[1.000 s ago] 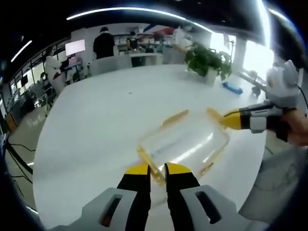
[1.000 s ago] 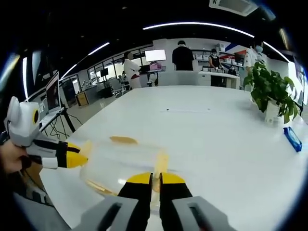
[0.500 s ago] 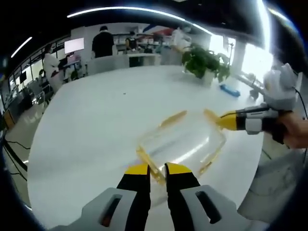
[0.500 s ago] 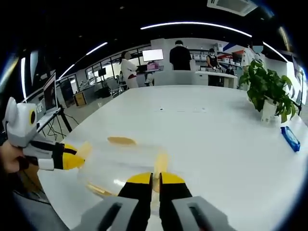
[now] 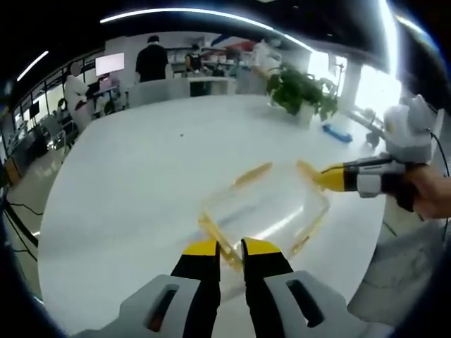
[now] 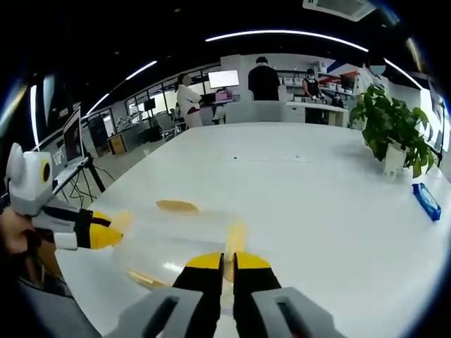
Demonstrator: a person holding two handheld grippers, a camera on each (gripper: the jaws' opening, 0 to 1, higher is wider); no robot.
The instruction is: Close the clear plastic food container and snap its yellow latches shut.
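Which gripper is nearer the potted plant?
Right. The right gripper is at the container's end toward the plant; the left gripper is at the opposite end.

Open white table (image 5: 141, 176) all around the container (image 5: 264, 211); plant (image 6: 394, 130) and blue item (image 6: 428, 202) well apart, near far edge.

You see a white bench (image 6: 296, 183), a potted plant (image 6: 393, 134) beside a blue object (image 6: 428, 202), and people standing beyond.

One clear container (image 5: 264, 208) with four yellow latches (image 5: 255, 172), two tools (image 5: 231, 248), one potted plant (image 5: 303, 90), one blue object (image 5: 340, 132).
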